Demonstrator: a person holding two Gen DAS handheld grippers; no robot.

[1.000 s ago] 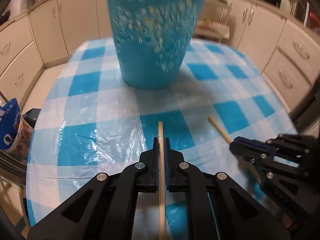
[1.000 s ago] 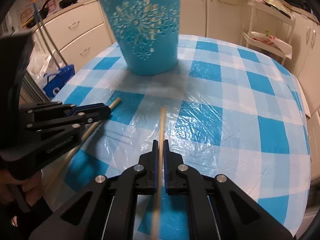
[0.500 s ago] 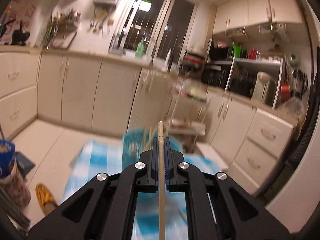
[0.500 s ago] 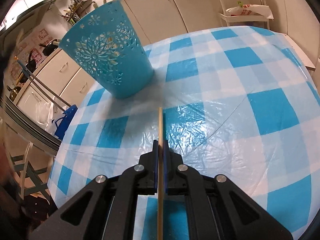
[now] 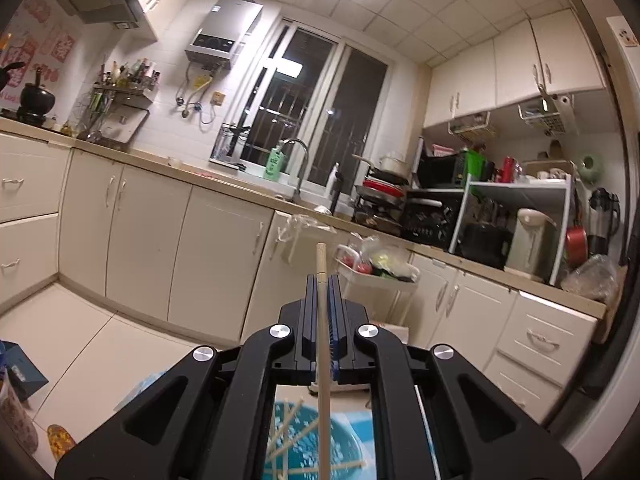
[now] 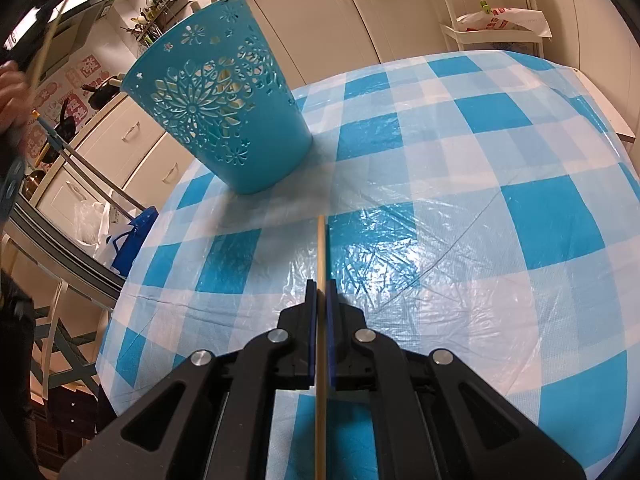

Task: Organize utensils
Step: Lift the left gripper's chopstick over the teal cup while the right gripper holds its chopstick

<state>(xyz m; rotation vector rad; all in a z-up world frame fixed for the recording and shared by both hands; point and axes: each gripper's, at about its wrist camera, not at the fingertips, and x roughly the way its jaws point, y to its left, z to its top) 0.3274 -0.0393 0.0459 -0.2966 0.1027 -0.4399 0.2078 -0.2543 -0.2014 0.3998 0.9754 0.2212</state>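
Observation:
My left gripper is shut on a wooden chopstick and is tilted up toward the kitchen wall. Below it, seen between the arms, is the open top of the blue cut-out basket with several chopsticks inside. My right gripper is shut on another wooden chopstick and hovers above the checked tablecloth. The basket stands upright to the far left of it in the right wrist view. The left gripper's chopstick shows at the top left corner of that view.
The round table has a blue and white checked cloth under clear plastic. Cream cabinets and a cluttered counter run behind. A white trolley stands beyond the table. A blue bag sits on the floor at left.
My left gripper has lifted off the table with its chopstick, tilted upward, and now sits above the basket. My right gripper has risen a little and holds its chopstick over the cloth.

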